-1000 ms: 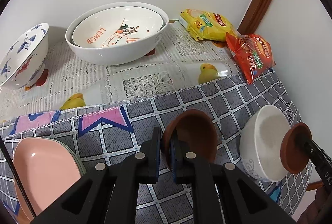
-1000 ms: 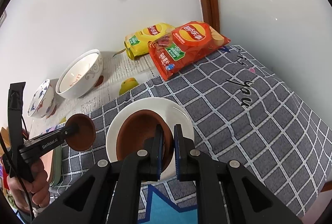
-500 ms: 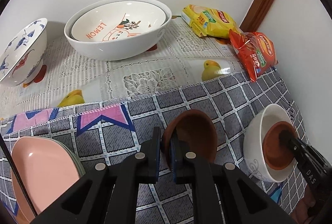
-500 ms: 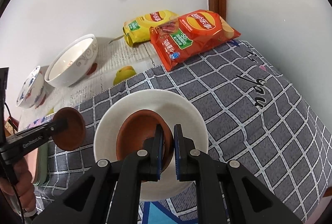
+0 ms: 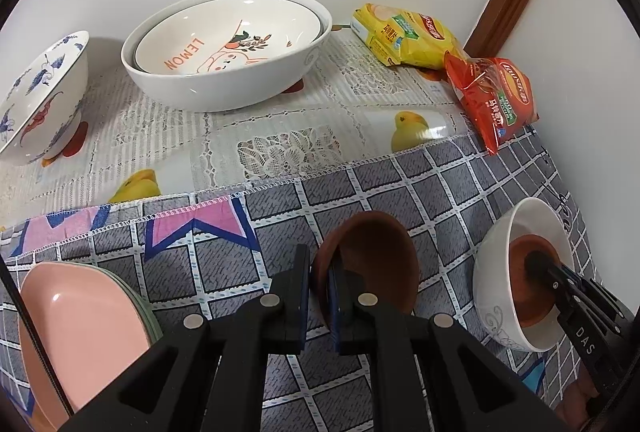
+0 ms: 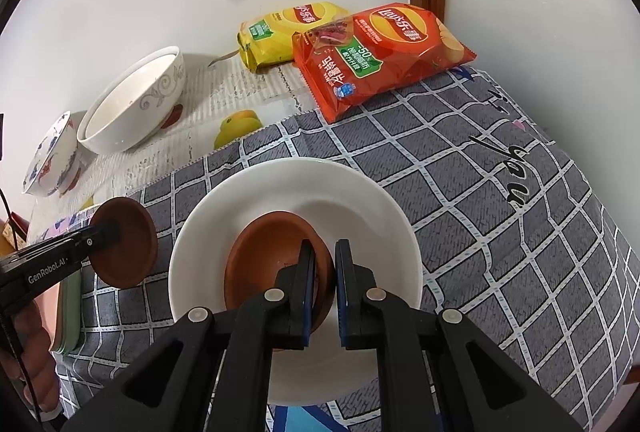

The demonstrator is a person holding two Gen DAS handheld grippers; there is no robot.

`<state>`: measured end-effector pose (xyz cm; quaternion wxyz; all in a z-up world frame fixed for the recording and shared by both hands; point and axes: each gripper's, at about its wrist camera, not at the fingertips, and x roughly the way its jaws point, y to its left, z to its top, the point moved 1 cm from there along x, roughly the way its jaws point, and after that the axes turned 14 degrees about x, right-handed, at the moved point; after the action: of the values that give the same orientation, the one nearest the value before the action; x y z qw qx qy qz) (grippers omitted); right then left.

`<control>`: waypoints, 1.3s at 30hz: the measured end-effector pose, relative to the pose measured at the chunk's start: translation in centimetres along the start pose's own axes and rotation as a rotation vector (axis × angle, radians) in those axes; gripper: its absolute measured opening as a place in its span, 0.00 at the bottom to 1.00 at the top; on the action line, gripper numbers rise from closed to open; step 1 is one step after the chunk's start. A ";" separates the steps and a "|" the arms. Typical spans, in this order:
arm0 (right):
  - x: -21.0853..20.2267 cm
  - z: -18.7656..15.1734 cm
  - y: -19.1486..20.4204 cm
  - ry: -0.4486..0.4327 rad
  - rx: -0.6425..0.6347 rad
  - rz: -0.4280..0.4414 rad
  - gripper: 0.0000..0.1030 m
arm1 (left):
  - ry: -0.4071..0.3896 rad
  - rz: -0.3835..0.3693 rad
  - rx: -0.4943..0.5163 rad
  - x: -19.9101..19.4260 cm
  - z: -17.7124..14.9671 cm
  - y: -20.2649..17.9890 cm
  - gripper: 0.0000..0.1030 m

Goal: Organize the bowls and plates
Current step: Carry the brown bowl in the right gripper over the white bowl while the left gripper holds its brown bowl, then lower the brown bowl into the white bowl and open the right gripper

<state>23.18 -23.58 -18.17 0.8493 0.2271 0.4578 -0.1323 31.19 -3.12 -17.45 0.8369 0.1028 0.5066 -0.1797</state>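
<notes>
Brown small bowl (image 5: 372,264) is pinched on its rim by my left gripper (image 5: 318,296), left of the white bowl (image 6: 288,191). My right gripper (image 6: 322,292) is clamped on 2nd brown bowl (image 6: 268,256), inside the white bowl, on checked cloth (image 6: 500,199).

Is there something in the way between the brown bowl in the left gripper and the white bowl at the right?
Nothing visible on the cloth between them. But the white bowl already holds another brown bowl, gripped by the right gripper, filling the spot where the left gripper's brown bowl would go.
</notes>
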 end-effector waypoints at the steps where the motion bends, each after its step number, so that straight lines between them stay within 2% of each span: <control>1: 0.1 0.0 0.0 0.001 -0.001 0.001 0.10 | -0.001 -0.001 0.000 0.0 0.0 0.0 0.08; 17: 0.4 0.2 0.2 0.022 -0.018 -0.007 0.10 | -0.003 0.000 -0.002 -0.2 0.0 0.1 0.08; 21: 0.6 0.3 0.3 0.023 -0.029 -0.023 0.09 | -0.003 0.000 -0.001 -0.2 0.0 0.1 0.08; 26: 1.2 0.4 0.6 0.021 -0.057 -0.109 0.09 | -0.002 0.002 -0.001 -0.2 0.0 0.1 0.08; 39: 1.6 0.4 1.4 0.021 -0.098 -0.131 0.10 | -0.003 0.001 -0.003 -0.2 0.0 0.2 0.08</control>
<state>24.92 -22.60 -18.97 0.8440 0.1561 0.4867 -0.1625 31.22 -2.93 -17.29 0.8380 0.1016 0.5055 -0.1790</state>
